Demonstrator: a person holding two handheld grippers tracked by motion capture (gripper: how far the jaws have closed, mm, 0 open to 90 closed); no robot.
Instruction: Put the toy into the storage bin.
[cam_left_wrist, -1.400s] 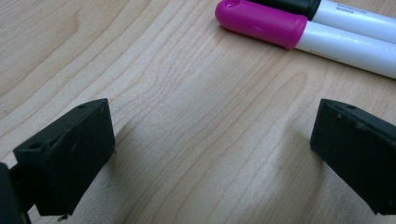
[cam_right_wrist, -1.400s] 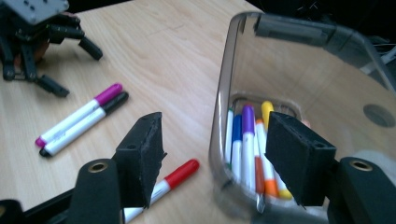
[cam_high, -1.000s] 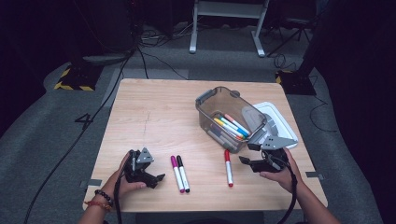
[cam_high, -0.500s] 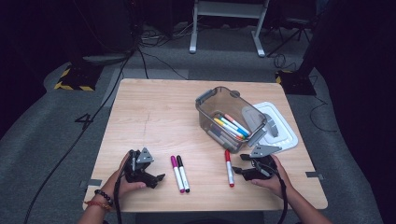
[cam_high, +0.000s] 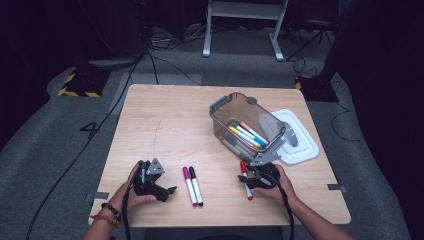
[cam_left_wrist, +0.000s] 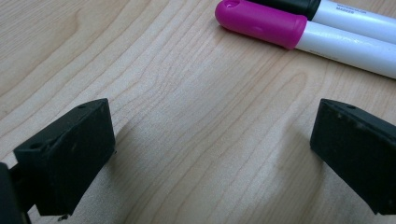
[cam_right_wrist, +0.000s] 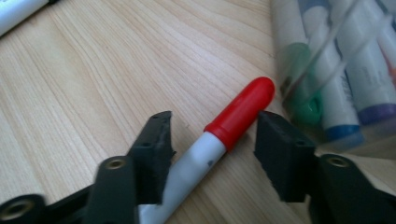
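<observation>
Closing around the light, stiff, slippery red marker (cam_right_wrist: 224, 135), right gripper (cam_right_wrist: 212, 140) jaws just narrowed, not yet clamped; grip mid-barrel

Grey carpet floor (cam_high: 60, 150), dark room

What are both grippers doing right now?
Left gripper: open, nothing between its jaws.
Right gripper: open, jaws just closing around the red marker, not yet gripping.

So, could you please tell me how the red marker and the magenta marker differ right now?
The red marker lies between the right gripper's jaws, which have just been closing; the magenta marker lies beyond the left gripper's open jaws. Red lies beside the bin; magenta lies against a black marker. Both have white barrels and rest on the table.
</observation>
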